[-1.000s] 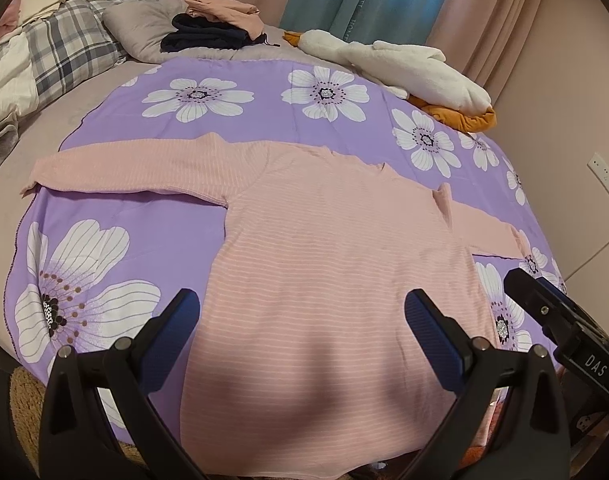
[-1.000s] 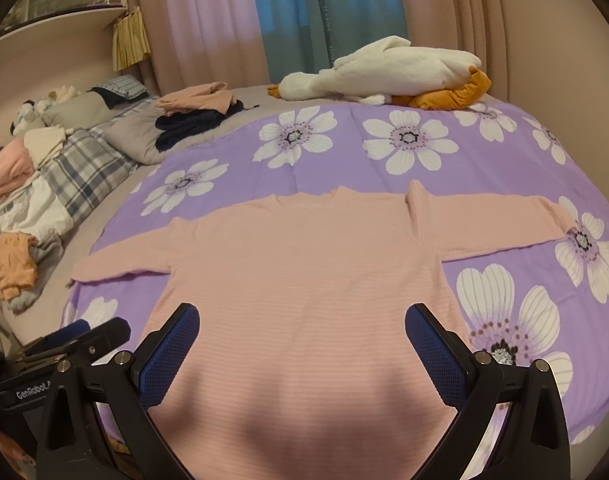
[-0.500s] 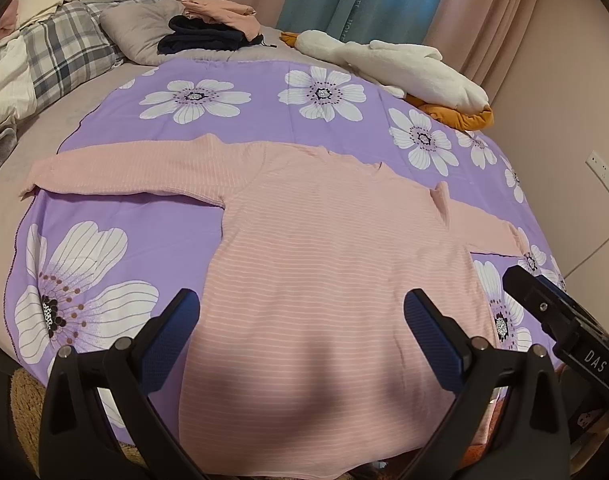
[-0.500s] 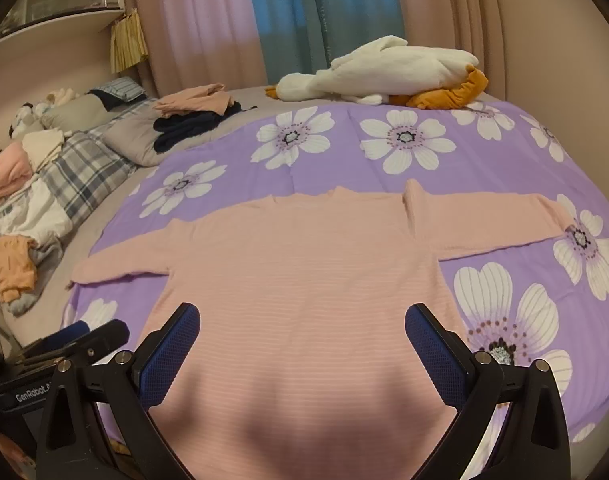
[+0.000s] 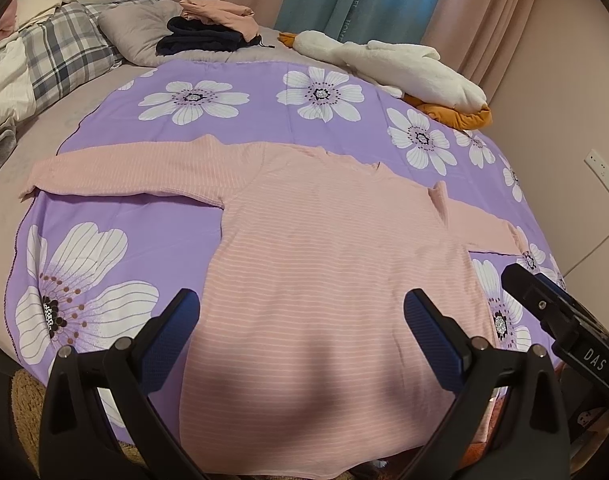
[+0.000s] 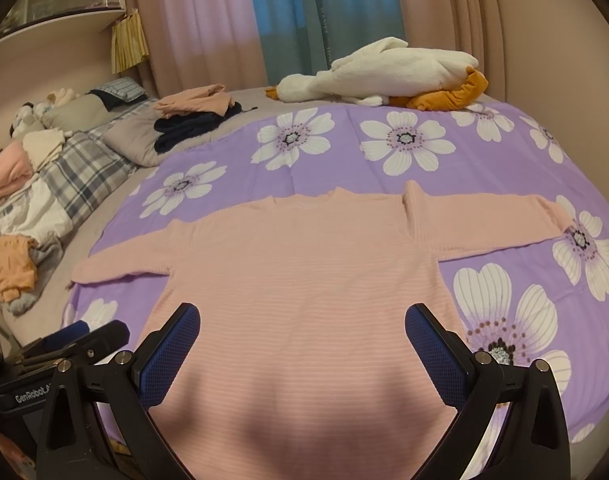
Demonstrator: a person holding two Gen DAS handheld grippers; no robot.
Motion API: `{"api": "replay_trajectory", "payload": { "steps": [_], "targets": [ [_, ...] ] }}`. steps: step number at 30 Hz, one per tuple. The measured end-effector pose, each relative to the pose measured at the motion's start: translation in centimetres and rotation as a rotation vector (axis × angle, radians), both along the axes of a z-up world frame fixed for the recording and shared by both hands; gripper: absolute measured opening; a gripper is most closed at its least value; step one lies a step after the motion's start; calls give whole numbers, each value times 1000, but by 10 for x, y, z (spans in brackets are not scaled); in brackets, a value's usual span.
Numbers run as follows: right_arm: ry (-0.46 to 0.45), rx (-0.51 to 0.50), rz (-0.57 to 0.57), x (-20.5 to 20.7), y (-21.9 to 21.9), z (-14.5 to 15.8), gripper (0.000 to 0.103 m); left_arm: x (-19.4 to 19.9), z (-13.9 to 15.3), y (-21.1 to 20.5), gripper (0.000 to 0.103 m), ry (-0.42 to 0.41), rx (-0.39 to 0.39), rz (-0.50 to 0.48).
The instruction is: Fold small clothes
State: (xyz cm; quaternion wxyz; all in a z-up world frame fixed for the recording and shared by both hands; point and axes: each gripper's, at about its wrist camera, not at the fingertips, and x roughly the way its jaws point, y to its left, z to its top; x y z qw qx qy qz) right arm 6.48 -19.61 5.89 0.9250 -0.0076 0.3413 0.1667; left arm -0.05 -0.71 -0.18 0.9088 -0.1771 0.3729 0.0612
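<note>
A: Any writing you can read?

B: "DAS" in white letters on the black body of the right gripper [image 5: 560, 320], seen at the right edge of the left wrist view. In the right wrist view, "GenRobot" with more letters I cannot make out is printed on the left gripper [image 6: 70, 340] at the lower left. Pale lettering also runs down the teal curtain [image 5: 344, 0]; it looks like "HANE", the rest is too small.

A: And the garment?

B: A pink long-sleeved top [image 5: 324, 280] with thin white horizontal stripes lies flat on the purple flower-print sheet [image 5: 264, 92], which covers the bed. Its hem is at the near edge, its neckline at the far side, and both sleeves are spread outward. The left sleeve reaches past the sheet's edge onto the grey bedding. The right sleeve ends on a white flower.

A: The jaws?

B: Both pairs are spread wide and hold nothing. Each gripper's 2 blue pads [image 6: 172, 356] hover above the near part of the top.

A: What else is on the bed?

B: A white plush goose [image 6: 384, 68] with orange feet at the far side, a stack of folded clothes [image 6: 196, 116] in pink and navy, and a plaid blanket [image 5: 60, 52] at far left.
</note>
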Motion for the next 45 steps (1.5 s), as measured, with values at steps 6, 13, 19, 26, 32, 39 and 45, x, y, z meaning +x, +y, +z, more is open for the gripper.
{"api": "replay_trajectory", "payload": {
  "steps": [6, 13, 19, 26, 32, 39, 45],
  "targets": [
    [35, -17, -3, 0, 0, 1, 102, -2, 4, -2, 102, -59, -42, -8],
    [-9, -104, -3, -3, 4, 14, 102, -3, 16, 2, 101, -49, -43, -18],
    [-16, -28, 12, -5, 2, 24, 102, -2, 15, 3, 102, -5, -18, -25],
    [-8, -12, 20, -4, 5, 26, 102, -1, 13, 3, 102, -7, -26, -28],
    [-36, 13, 52, -2, 6, 33, 102, 6, 16, 0, 102, 1, -36, -37],
    [-58, 19, 84, 18, 12, 53, 102, 19, 33, -3, 102, -26, -35, -50],
    [-23, 24, 140, 35, 17, 63, 102, 34, 48, -3, 102, -55, -11, -44]
  ]
}}
